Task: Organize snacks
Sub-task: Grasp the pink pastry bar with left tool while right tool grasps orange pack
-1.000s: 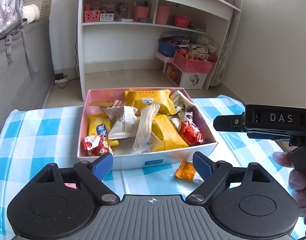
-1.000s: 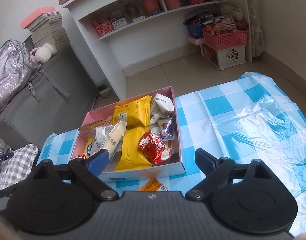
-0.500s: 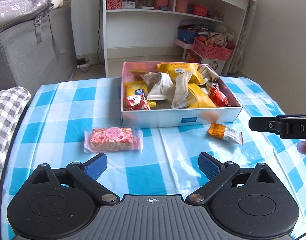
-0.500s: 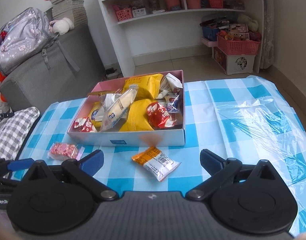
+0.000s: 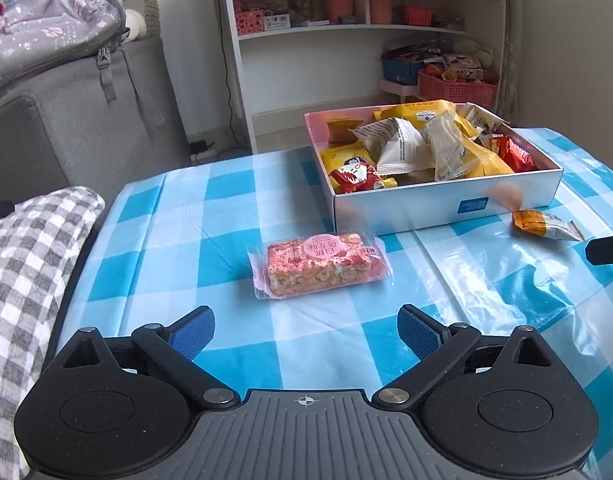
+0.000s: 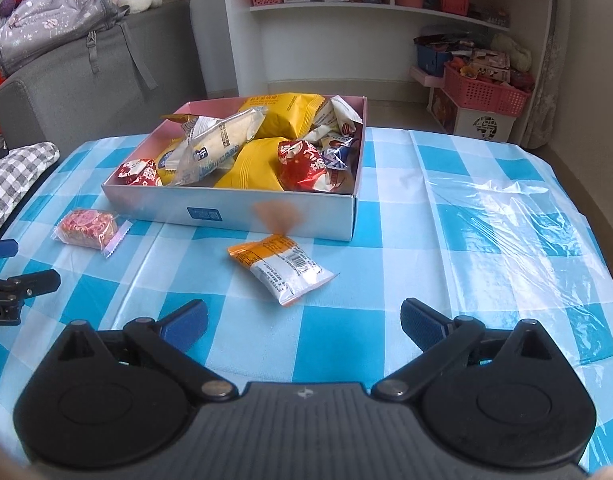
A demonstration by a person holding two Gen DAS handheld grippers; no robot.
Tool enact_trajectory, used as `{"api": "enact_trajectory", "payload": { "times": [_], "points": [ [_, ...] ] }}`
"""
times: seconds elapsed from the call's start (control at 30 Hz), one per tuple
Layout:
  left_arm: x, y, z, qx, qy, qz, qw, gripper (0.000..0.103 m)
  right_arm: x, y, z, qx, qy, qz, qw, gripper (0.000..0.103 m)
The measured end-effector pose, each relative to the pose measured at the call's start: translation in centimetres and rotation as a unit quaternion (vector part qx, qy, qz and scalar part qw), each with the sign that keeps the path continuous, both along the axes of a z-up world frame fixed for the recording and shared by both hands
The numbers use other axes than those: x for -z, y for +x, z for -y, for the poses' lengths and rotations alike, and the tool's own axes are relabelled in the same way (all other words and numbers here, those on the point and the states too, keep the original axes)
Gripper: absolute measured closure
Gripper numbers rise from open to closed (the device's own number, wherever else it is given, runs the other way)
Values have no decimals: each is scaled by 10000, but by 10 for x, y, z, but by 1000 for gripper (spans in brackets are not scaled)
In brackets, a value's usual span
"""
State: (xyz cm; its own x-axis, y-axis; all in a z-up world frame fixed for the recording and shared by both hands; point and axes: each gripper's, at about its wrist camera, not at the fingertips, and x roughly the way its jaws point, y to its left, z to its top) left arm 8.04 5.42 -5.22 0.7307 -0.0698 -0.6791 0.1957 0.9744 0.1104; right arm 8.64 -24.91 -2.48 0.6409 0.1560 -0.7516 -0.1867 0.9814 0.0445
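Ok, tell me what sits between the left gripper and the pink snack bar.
Nothing: in the left wrist view, only bare checkered tablecloth lies between the open left gripper and the pink snack bar.

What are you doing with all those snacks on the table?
Tidying snacks into the box, which is already piled with packets. Two are outside it on the checked tablecloth: a pink bar and an orange-and-white packet. The left gripper faces the bar and the right gripper faces the packet. Both are open, holding nothing.
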Motion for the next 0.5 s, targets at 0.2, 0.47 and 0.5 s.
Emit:
{"api": "enact_trajectory", "payload": {
  "times": [0.2,0.47,0.5],
  "points": [
    [-10,40,-2,1023,35,136,9947,4,5,13,-6,-130,14,27,9999,1],
    [13,74,28,2275,612,-616,9699,4,6,36,-10,-406,26,238,9989,1],
    [15,75,29,2323,695,-636,9681,4,8,40,-10,-398,48,196,9990,1]
  ]
}}
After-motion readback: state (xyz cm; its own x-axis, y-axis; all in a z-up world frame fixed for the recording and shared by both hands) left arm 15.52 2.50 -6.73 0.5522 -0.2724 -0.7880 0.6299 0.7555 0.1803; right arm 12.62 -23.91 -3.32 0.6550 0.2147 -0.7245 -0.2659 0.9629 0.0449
